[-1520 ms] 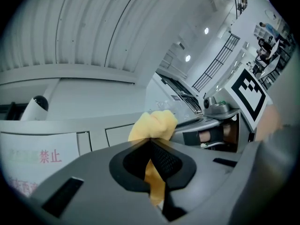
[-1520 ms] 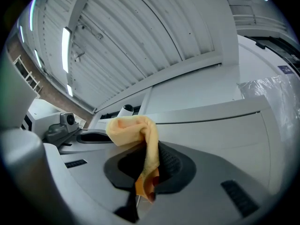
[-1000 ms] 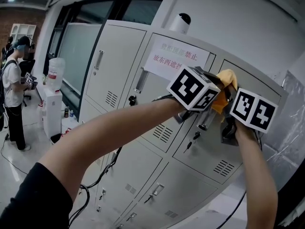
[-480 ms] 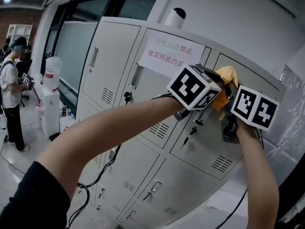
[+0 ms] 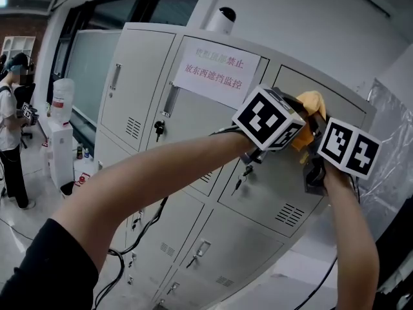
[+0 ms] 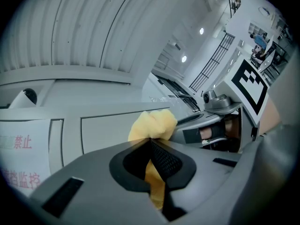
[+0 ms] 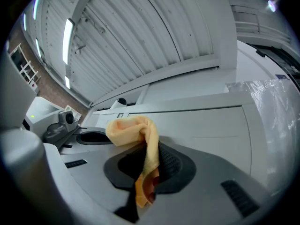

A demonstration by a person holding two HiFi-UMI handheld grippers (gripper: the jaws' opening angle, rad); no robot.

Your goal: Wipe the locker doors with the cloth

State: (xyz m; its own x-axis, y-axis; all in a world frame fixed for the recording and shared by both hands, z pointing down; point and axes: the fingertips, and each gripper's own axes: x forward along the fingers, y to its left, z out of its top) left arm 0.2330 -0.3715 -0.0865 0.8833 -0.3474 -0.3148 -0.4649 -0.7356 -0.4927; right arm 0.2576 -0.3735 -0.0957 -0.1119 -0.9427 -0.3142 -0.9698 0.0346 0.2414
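Note:
A yellow cloth [image 5: 310,101] is bunched against the upper part of the top right locker door [image 5: 281,189]. Both grippers hold it. In the left gripper view the left gripper [image 6: 151,146] is shut on the cloth [image 6: 152,124], which bulges out past its tips. The right gripper [image 7: 147,165] is shut on the cloth [image 7: 133,129] too, with a fold hanging between its pads. Seen from the head view, the left gripper [image 5: 298,120] and right gripper [image 5: 314,129] are close together at the cloth, their marker cubes side by side.
The grey lockers [image 5: 148,95] carry a white paper sign [image 5: 216,70] and a dome camera [image 5: 226,18] on top. Clear plastic sheeting [image 5: 387,141] hangs to the right. A person [image 5: 10,128] and a water dispenser [image 5: 61,108] stand at far left.
Both grippers, still holding the cloth, have shifted right across the top right door, away from its handle. The lockers sit further left in the head view.

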